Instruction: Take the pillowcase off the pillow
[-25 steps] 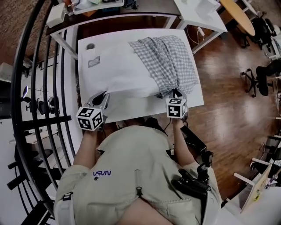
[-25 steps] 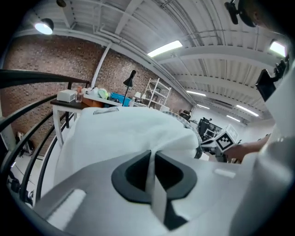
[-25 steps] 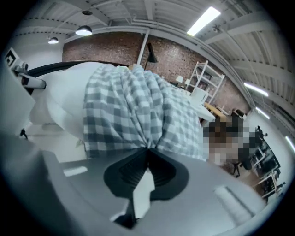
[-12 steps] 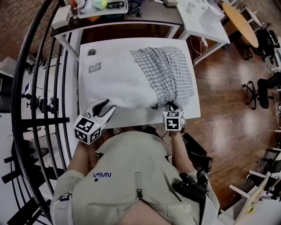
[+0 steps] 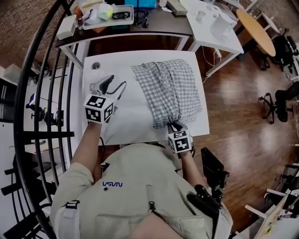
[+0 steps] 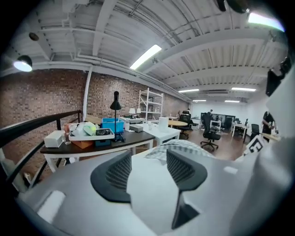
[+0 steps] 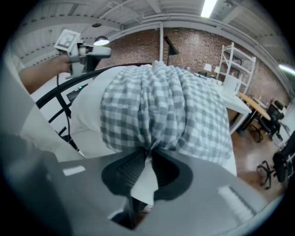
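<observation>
A white pillow (image 5: 126,109) lies on the white table (image 5: 198,70). The grey checked pillowcase (image 5: 170,91) is bunched over its right part. My left gripper (image 5: 112,84) hangs above the pillow's far left. Its jaws are opening with nothing between them, as the left gripper view (image 6: 147,159) shows, with the pillowcase (image 6: 182,146) ahead. My right gripper (image 5: 174,127) is at the table's near edge. In the right gripper view its jaws (image 7: 148,154) pinch a gathered fold of the pillowcase (image 7: 161,106) at their tips while they are opening. The pillow (image 7: 87,113) shows to the left.
A dark desk (image 5: 154,25) with a tray of small items (image 5: 105,14) stands behind the table. A white table (image 5: 212,28) is at the back right. A black railing (image 5: 46,93) runs along the left. Wooden floor (image 5: 233,107) and office chairs lie to the right.
My left gripper has let go of the pillow's near left corner, opened, and moved up and away over the pillow. The right gripper has stayed on the pillowcase's near edge.
</observation>
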`<state>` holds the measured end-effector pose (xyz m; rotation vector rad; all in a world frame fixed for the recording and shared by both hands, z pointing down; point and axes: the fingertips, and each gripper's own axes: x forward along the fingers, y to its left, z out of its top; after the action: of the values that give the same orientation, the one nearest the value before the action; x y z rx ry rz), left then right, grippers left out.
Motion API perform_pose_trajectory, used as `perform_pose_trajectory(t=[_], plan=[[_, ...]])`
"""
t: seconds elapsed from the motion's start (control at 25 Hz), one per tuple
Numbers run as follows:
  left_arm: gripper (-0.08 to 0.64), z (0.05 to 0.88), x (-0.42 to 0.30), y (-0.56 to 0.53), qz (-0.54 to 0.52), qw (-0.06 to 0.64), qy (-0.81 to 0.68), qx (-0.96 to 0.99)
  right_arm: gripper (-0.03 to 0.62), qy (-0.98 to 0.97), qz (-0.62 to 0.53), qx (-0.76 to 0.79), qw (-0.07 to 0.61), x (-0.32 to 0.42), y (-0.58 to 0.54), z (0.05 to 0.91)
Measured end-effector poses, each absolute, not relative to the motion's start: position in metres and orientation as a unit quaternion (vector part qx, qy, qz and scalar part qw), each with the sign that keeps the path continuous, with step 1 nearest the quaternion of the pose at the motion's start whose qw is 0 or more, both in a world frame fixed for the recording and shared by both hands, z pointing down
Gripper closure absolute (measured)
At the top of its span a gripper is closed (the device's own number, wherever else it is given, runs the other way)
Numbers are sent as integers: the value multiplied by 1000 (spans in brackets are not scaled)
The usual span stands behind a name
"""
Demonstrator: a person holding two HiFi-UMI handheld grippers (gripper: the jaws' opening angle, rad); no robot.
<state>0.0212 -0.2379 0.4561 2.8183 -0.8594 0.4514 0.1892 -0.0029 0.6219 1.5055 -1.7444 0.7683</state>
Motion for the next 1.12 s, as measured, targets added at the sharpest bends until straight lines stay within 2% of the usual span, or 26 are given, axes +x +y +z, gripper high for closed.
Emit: perform_pose_trajectory(t=[0.2, 0.36, 0.48, 0.56, 0.64, 0.8, 0.92, 1.12], plan=[[268, 507, 60, -302, 247, 77, -317, 913, 541, -750, 314, 473, 339, 159, 8, 591], [269, 559, 67, -297, 320, 98, -303, 892, 552, -792, 285, 430, 326, 155, -7, 549], [362, 558, 74, -271, 321, 94, -284, 898, 555, -812, 245, 447, 282, 163, -43, 507], [450, 559, 78, -250, 320, 74, -273, 904, 555, -813, 214, 479, 252, 174, -75, 485], [506, 561, 77, -230, 312, 51, -273, 909, 543, -806, 182, 513, 235, 182, -108, 470], [526, 557, 63, -187, 276, 42, -290, 915, 471, -796, 134, 542, 233, 182, -167, 455], [528, 553, 54, -160, 243, 35, -296, 923, 430, -789, 103, 549, 257, 171, -201, 455], [531, 525, 47, -139, 203, 18, -295, 934, 393, -769, 84, 519, 364, 145, -241, 492]])
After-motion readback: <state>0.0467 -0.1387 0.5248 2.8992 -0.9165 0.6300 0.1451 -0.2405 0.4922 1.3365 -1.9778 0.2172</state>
